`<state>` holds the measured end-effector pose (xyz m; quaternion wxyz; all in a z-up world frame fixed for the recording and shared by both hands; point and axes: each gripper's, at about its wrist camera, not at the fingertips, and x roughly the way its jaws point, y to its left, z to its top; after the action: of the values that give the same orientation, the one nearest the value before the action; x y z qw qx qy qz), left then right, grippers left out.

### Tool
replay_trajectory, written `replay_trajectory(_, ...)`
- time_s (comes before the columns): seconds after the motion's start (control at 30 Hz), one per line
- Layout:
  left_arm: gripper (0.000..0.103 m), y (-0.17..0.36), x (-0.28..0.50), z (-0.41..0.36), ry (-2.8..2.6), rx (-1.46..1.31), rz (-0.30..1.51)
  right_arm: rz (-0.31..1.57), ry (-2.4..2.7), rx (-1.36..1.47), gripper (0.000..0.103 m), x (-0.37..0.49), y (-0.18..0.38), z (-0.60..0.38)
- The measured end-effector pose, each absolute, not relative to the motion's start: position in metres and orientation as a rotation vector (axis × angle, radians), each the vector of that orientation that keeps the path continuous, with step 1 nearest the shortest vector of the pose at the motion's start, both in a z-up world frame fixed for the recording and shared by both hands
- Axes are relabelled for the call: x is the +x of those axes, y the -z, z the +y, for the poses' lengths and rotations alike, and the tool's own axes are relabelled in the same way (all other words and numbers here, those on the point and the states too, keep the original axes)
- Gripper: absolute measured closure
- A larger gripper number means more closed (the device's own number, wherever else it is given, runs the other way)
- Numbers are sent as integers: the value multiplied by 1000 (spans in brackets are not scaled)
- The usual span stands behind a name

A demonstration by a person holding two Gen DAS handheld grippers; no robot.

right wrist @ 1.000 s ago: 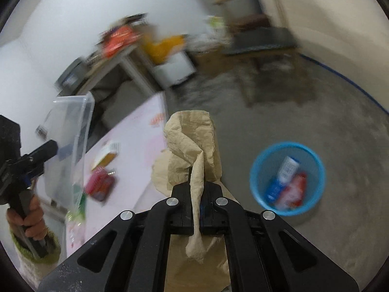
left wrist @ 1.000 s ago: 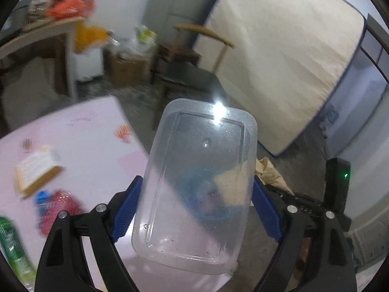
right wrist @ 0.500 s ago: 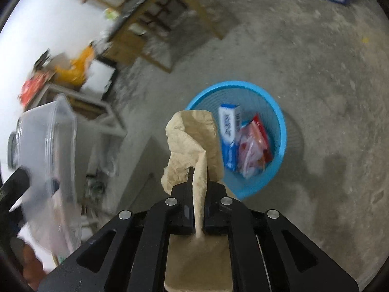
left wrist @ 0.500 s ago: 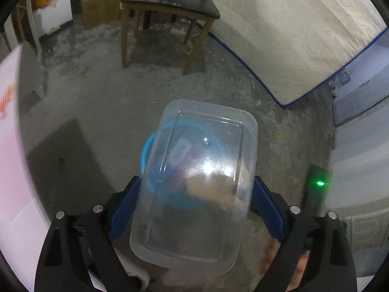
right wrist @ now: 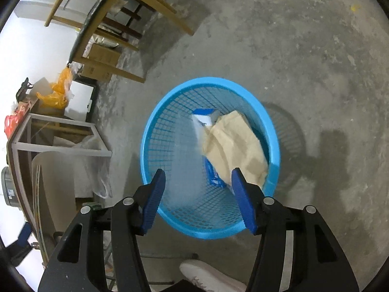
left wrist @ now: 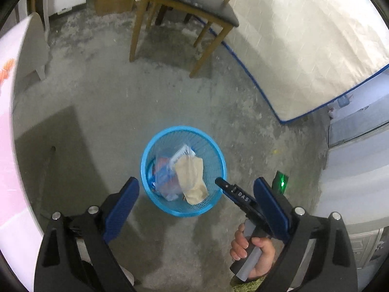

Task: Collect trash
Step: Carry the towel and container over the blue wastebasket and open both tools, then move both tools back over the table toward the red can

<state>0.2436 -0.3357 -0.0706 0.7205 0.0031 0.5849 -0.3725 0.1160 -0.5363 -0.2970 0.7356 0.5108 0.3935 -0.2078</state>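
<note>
- L gripper (left wrist: 196, 192): jaws spread wide and just been opening further, nothing between them. Hangs above the blue basket (left wrist: 145, 170), lower centre of the left wrist view.
- R gripper (right wrist: 198, 189): jaws parted, just been opening, nothing between the pads. In the left wrist view its black tip reaches to the basket's right rim.
- Brown paper bag (right wrist: 237, 143): in the basket, right side, lying on the blue-white packets (right wrist: 204, 119). Same bag shows centre-right in the basket in the left wrist view.
- Clear container: faint see-through blur over the basket's left half in the right wrist view (right wrist: 180, 160); prob. that tub dropping in, but can't tell for sure.
- Risk 1: the bag sits high against the rim on the right; more trash piled on top could tip it over the edge onto the concrete floor (right wrist: 316, 48).
- Risk 2: the basket looks light, mesh-walled; a knock from either gripper on pulling back could shove or topple it.
- Risk 3: a white shoe (right wrist: 209, 277) is near the basket's foot, bottom of the right wrist view; a step could kick it.
- Risk 4: both grippers are crowded over one opening, so they could clash w/ each other.
</note>
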Motion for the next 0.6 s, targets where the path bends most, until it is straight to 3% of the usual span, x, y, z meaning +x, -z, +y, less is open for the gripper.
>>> replay_trajectory(0.07, 10, 56, 243, -324, 834, -11, 1260, 860, 452, 1097, 49, 115, 292, -532)
replay_trajectory(0.2, 10, 19, 233, -293, 862, -21, 1172, 856, 430, 1046, 62, 110, 282, -522)
replay_trajectory(0.27, 10, 0, 226, -270, 859, -23, 1123, 841, 411, 1023, 63, 105, 271, -514)
replay_trajectory(0.43, 10, -31, 197, -207, 842, -31, 1028, 772, 337, 964, 61, 88, 227, -489)
replay_trajectory(0.6, 10, -44, 151, -117, 749, -67, 888, 746, 242, 848, 51, 78, 172, -455)
